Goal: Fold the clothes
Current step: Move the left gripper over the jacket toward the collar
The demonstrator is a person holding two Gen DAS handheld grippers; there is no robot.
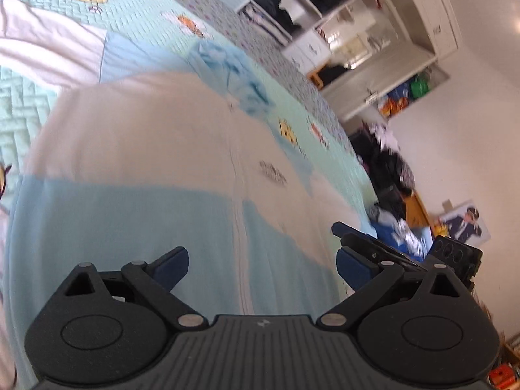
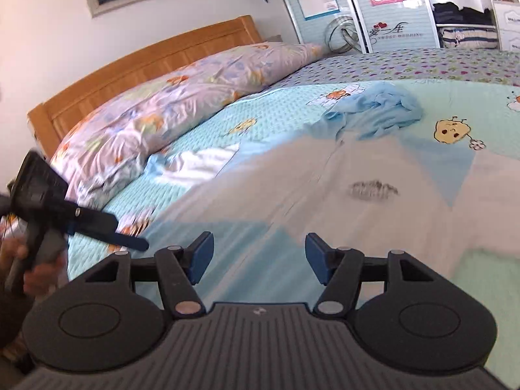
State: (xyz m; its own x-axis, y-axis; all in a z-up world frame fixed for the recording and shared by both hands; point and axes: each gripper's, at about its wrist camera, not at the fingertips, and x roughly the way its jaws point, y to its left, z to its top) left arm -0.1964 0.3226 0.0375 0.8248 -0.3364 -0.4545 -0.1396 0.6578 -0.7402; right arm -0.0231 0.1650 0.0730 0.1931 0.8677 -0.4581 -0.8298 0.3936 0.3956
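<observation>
Bedroom with a wooden-headboard bed [image 2: 146, 55], a zip-up jacket spread flat on its quilt.

Mint cartoon-print quilt [image 2: 208, 120] fills the middle of both views, and the white and pale blue jacket [image 1: 156, 149] lies across it, its zipper [image 1: 235, 175] running up the centre and its crumpled blue hood [image 2: 380, 110] at the upper right of the right wrist view. Left gripper [image 1: 260, 266] hovers over the jacket's blue hem, jaws wide apart and empty. Right gripper [image 2: 260, 258] sits low over the jacket, jaws likewise apart, gripping nothing. A floral pillow [image 2: 169, 104] lies against the headboard; wardrobe shelves [image 1: 367, 48] stand at the upper right of the left wrist view.
</observation>
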